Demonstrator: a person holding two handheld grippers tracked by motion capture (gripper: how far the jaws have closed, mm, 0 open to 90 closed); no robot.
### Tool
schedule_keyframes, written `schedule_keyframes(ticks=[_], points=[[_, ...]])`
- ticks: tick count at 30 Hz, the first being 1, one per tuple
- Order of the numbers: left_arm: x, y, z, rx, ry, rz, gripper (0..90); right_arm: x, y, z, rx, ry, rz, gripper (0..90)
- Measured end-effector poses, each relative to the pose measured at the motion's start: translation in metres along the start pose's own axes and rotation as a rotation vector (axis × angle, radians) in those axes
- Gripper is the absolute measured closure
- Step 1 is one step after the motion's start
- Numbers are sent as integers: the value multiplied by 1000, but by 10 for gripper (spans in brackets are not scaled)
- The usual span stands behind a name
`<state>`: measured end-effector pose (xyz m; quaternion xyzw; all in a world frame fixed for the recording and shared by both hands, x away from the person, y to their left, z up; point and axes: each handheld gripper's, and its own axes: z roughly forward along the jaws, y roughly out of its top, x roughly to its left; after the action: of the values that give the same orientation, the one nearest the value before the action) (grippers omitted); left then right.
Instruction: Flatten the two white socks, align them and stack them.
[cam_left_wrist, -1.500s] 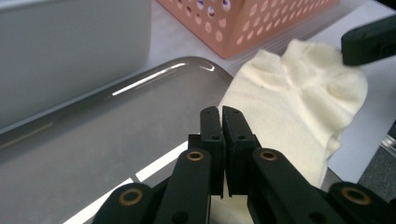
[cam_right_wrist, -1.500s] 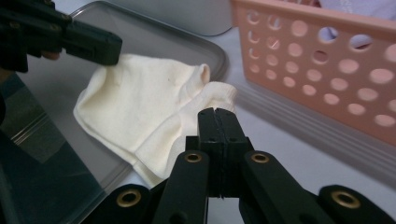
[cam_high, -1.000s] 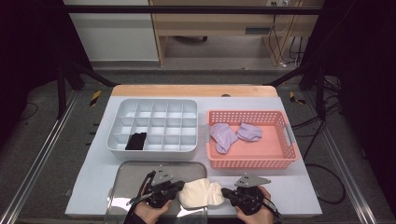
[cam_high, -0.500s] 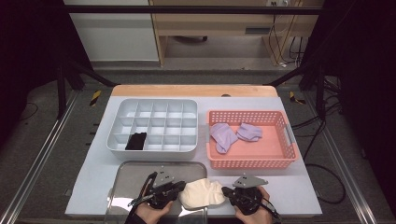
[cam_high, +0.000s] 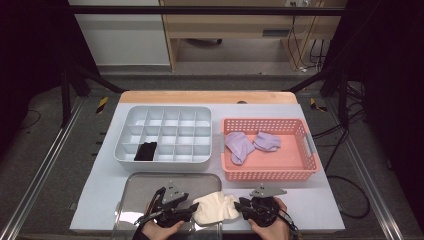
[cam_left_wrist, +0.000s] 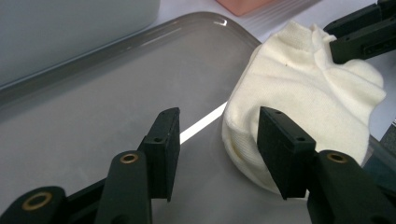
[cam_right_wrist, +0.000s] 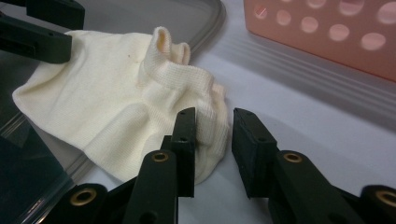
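Note:
A cream sock (cam_high: 216, 207) lies crumpled at the table's front, partly over the right rim of a metal tray (cam_high: 150, 186). My left gripper (cam_high: 186, 211) rests on the tray with its jaws open, and the sock's (cam_left_wrist: 308, 98) near edge sits just inside the gap by the right jaw; the left gripper (cam_left_wrist: 217, 128) grips nothing. My right gripper (cam_high: 242, 205) comes in from the other side. In the right gripper view the jaws of the right gripper (cam_right_wrist: 214, 133) stand close together with the sock's (cam_right_wrist: 102, 98) bunched edge pinched between them.
A grey compartment box (cam_high: 166, 116) stands behind the tray with a black item (cam_high: 145, 151) in one front cell. To its right is a pink basket (cam_high: 295, 170) holding two purple socks (cam_high: 239, 146) (cam_high: 267, 141). Bare white tabletop (cam_high: 315, 202) lies to the right.

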<state>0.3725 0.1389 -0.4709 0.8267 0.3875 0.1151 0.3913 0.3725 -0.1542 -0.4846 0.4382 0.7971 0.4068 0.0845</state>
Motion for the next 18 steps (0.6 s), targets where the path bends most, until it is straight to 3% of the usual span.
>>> schedule_keyframes(ticks=[8,12,18], points=[[-14,-6,4,11,8,18,525,8,-3,1,-9,-35,-31,766],[-17,-6,5,22,-18,4,668,9,-4,0,-11,-33,-24,850],[-11,-3,4,34,-63,-17,807,5,0,-4,-36,-22,-1,863]])
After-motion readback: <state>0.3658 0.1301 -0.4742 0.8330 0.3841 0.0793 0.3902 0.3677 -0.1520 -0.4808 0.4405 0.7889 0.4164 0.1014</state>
